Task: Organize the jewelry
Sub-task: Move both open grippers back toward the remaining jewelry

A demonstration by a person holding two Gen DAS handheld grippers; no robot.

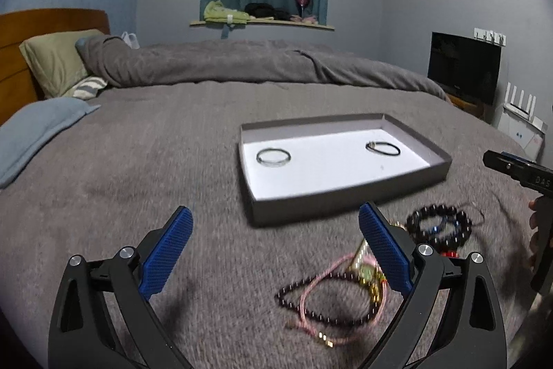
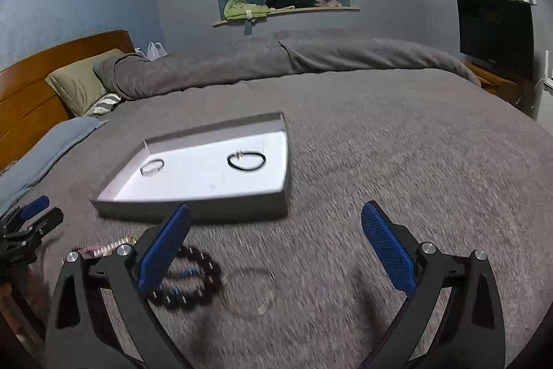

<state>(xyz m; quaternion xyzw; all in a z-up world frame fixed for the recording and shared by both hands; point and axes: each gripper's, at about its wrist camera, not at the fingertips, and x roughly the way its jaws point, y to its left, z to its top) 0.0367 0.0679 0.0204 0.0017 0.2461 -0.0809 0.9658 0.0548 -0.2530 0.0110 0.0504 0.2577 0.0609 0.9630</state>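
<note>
A shallow grey box with a white floor [image 1: 349,199] [image 2: 193,210] lies on the bed. In it are a silver bangle [image 1: 273,157] [image 2: 152,167] and a black cord bracelet [image 1: 383,148] [image 2: 246,160]. On the blanket in front lie a dark bead bracelet [image 1: 438,227] [image 2: 193,279], a thin dark bead strand [image 1: 325,303], a pink cord bracelet [image 1: 340,303], a gold piece [image 1: 371,279] and a clear thin bangle [image 2: 249,291]. My left gripper [image 1: 274,251] is open above the pink and beaded pieces. My right gripper [image 2: 276,251] is open above the clear bangle.
The grey blanket [image 1: 138,161] covers the bed, with a rolled duvet [image 1: 242,61] and pillows [image 1: 55,61] at the back. A wooden headboard [image 2: 31,99] is at the left, a TV [image 2: 494,33] at the right. The right gripper's body [image 1: 518,175] shows at the right edge.
</note>
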